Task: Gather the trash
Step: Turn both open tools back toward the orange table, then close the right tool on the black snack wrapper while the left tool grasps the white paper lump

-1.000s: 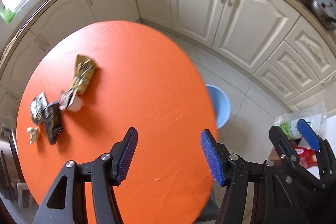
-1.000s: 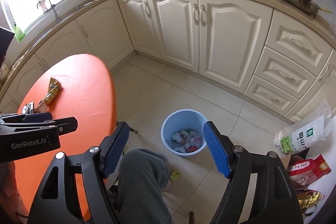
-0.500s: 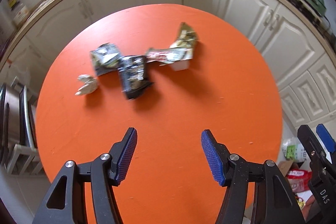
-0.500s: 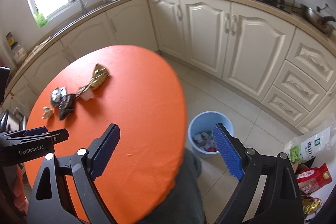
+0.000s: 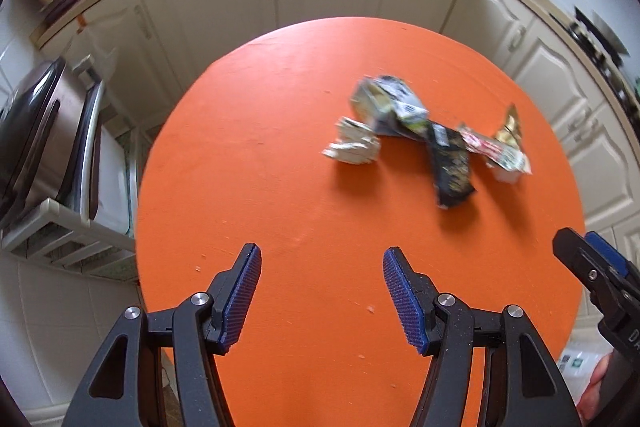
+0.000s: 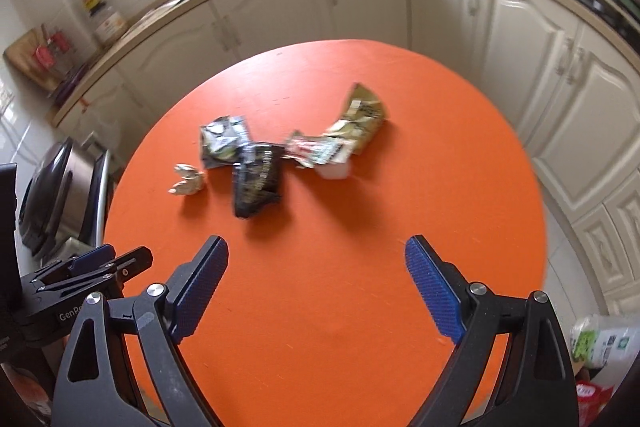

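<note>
Jaws apart, empty, wrappers (image 6: 260,163) mid-table (image 6: 360,307)

The tabletop (image 5: 280,187) has a matt orange finish, smooth apart from a few small pale nicks. On it, a black wrapper (image 6: 258,183) looks like thin glossy plastic film, creased and catching light, as does the silvery-black wrapper (image 6: 224,141). The gold-green wrapper (image 6: 362,117) looks like shiny foil. A whitish wad (image 6: 187,181) looks like crumpled paper, dull and rough. Each tool, left tool (image 5: 322,297) and right tool (image 6: 316,287), is matt black plastic with finely ribbed blue pads (image 6: 430,291) and small bright metal screws. The cabinet doors (image 6: 520,39) are glossy cream. Blur hides finer textures.
</note>
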